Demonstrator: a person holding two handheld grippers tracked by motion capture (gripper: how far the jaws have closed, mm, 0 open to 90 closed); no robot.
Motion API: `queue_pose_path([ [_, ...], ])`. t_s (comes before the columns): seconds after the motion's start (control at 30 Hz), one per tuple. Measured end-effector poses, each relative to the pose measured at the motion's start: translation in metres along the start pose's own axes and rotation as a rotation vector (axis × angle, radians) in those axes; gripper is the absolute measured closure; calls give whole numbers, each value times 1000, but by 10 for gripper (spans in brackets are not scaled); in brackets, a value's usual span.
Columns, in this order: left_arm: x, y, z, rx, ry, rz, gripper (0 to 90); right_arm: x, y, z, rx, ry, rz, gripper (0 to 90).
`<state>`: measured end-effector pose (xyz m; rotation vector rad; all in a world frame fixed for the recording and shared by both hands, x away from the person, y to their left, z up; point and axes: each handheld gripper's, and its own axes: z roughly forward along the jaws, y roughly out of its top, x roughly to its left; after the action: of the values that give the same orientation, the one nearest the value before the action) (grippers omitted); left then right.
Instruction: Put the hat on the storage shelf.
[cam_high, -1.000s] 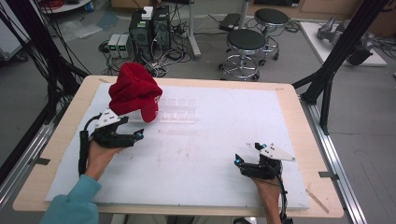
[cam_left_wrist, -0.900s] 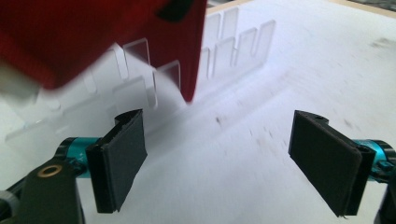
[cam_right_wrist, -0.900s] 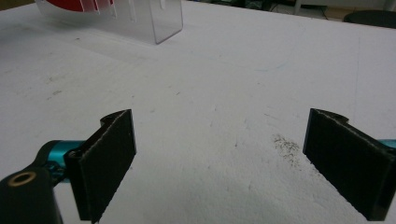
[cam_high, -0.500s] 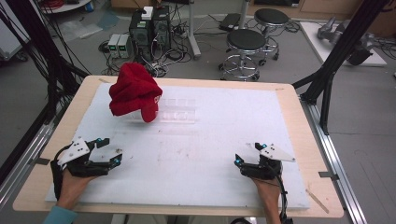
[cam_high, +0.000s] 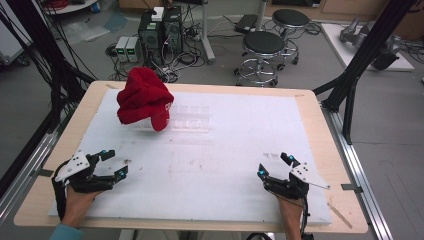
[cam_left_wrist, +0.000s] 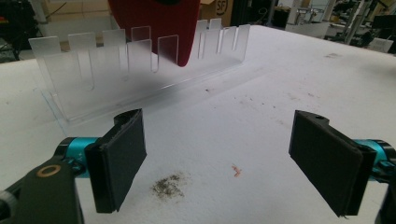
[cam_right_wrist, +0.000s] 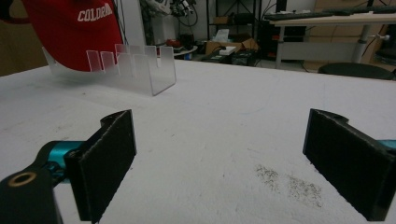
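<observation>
Resting low on the white table cover (cam_high: 210, 165), left gripper (cam_high: 111, 164) and right gripper (cam_high: 274, 166), jaws spread wide, empty. Farther off, draped over the slotted clear acrylic rack (cam_high: 192, 120), the soft red fabric cap (cam_high: 145, 102). Probably light, floppy, easily crushed; best pinched at the stiffer brim.

high view looks down over table (cam_high: 310, 130), both gripper views low, near, sharing clear rack (cam_left_wrist: 140, 70)
</observation>
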<state>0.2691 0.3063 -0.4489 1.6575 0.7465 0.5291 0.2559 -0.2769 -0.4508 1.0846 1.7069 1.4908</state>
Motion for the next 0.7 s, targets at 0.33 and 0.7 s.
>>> queue_pose_path([
  [0.33,-2,-2,-4,-38,9,14,188,2,0,1,15,-3,-11,84],
  [0.7,-1,-1,-2,-24,14,6,188,2,0,1,12,1,-24,84],
])
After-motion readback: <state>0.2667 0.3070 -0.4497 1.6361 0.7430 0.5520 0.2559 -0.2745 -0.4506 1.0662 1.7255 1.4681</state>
